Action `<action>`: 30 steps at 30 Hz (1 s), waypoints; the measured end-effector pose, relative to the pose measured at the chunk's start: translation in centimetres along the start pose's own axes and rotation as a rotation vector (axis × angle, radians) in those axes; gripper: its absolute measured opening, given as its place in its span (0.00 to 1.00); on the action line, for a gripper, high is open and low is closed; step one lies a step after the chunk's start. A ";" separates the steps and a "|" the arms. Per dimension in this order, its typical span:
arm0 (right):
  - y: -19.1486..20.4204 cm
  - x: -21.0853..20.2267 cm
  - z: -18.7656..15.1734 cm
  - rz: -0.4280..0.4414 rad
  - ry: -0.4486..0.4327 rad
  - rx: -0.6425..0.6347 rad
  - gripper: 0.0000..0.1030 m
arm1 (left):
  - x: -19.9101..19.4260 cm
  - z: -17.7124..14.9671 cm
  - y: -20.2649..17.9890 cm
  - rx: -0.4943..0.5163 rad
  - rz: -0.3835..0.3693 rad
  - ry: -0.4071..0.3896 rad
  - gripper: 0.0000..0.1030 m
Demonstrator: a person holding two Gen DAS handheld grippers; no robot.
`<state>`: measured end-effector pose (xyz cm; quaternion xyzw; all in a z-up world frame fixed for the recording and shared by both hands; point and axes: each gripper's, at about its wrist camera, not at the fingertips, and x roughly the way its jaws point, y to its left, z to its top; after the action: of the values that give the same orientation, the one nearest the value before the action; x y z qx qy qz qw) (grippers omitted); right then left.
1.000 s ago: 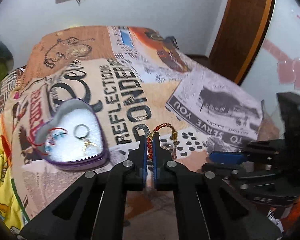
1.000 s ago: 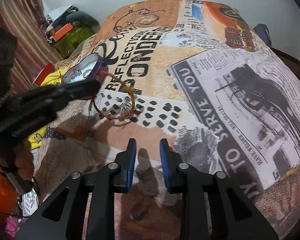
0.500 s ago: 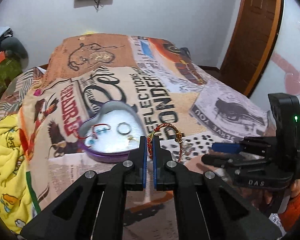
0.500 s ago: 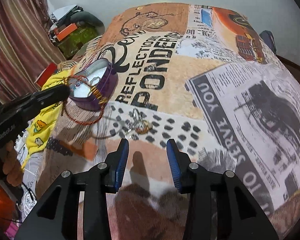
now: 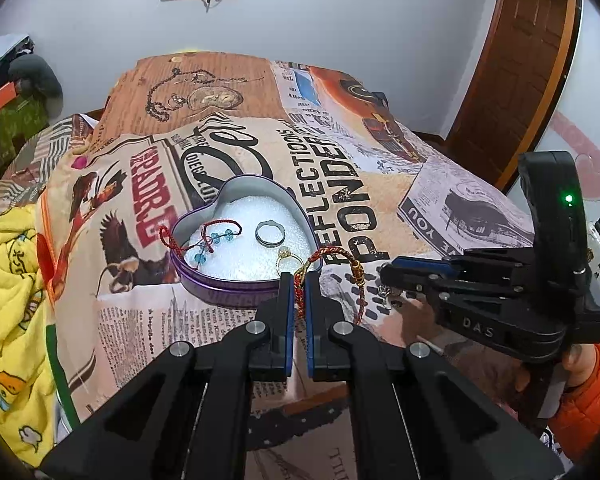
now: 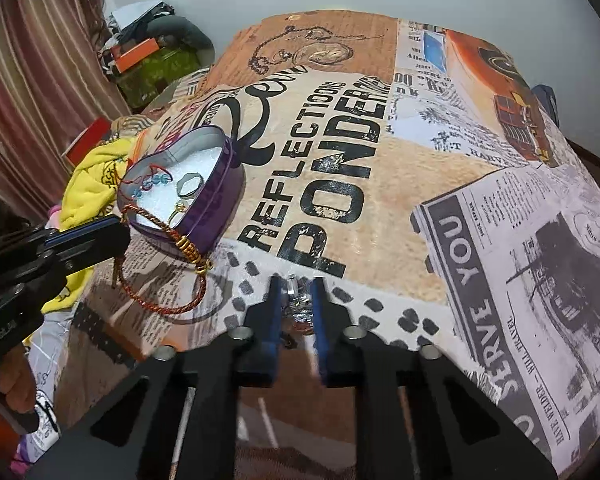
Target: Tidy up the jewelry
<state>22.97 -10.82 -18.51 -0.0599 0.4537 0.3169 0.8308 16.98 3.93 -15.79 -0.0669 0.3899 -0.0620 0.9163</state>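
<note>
Pinching a red-and-gold braided cord bracelet [image 5: 342, 266] in its closed jaws, the left gripper [image 5: 297, 280] holds it just in front of the purple heart-shaped tin [image 5: 236, 298] at the centre of the left wrist view.

White foam lines the tin, and on it lie a red string bracelet with blue beads [image 5: 210, 240], a plain silver ring [image 5: 271, 233] and a thin gold ring [image 5: 288, 258]. At the lower centre of the right wrist view, the right gripper [image 6: 296, 300] has its blue pads closed on a small silvery sparkling jewel [image 6: 299, 308] on the newspaper-print bedspread [image 6: 440, 184]. The braided loop hangs from the left gripper at the left of that frame, beside the tin's near edge. A yellow blanket [image 5: 8, 280] lies bunched at the far left, and an orange sleeve [image 5: 584, 404] shows at lower right of the left wrist view.
</note>
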 end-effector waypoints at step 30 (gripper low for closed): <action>-0.6 -0.4 -1.0 0.058 0.035 0.050 0.13 | -0.3 -0.2 0.2 -0.018 -0.003 -0.001 0.03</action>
<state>22.42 -11.82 -18.92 -0.0315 0.4776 0.3284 0.8143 16.65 4.16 -15.72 -0.0757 0.3901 -0.0600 0.9157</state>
